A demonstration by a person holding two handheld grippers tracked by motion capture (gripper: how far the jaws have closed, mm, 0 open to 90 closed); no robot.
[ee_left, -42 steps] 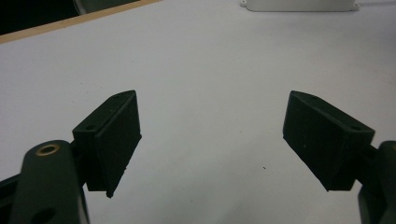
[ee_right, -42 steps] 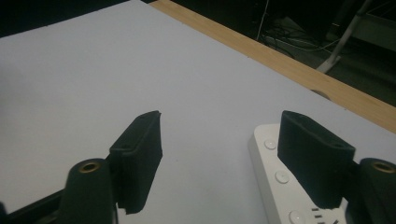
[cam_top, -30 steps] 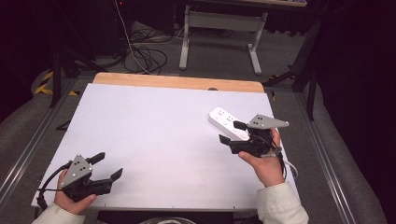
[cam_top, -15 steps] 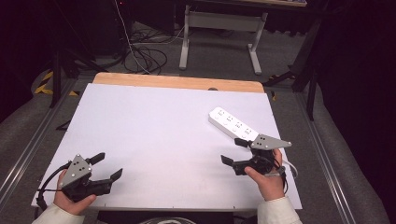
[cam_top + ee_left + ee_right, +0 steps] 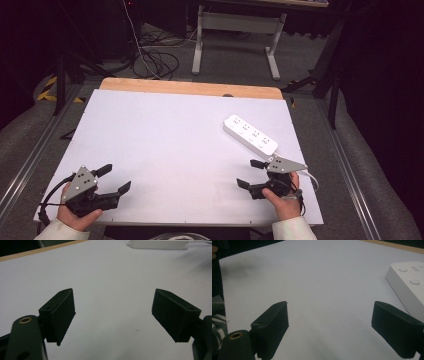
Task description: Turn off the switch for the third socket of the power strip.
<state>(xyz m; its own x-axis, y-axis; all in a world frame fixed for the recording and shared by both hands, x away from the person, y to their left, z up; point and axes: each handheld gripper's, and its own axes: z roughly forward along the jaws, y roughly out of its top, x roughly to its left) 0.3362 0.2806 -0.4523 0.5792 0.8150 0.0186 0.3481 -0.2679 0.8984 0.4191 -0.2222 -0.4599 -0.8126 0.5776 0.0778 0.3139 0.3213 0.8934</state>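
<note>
1. The left gripper [image 5: 114, 180] rests low over the near left corner of the white worktop [image 5: 165, 145], its jaws spread wide with only bare worktop between them.
2. The white power strip [image 5: 250, 135] lies flat on the worktop, far ahead of the left jaws and toward their right in the left gripper view.
3. The right gripper [image 5: 251, 173] sits just short of the strip, its jaws parted with nothing between them; the strip's end lies just beyond the right-hand jaw, untouched.

Right gripper [image 5: 329, 327] gapes wide over white table [image 5: 319, 277]; power strip [image 5: 409, 282] beside it.
</note>
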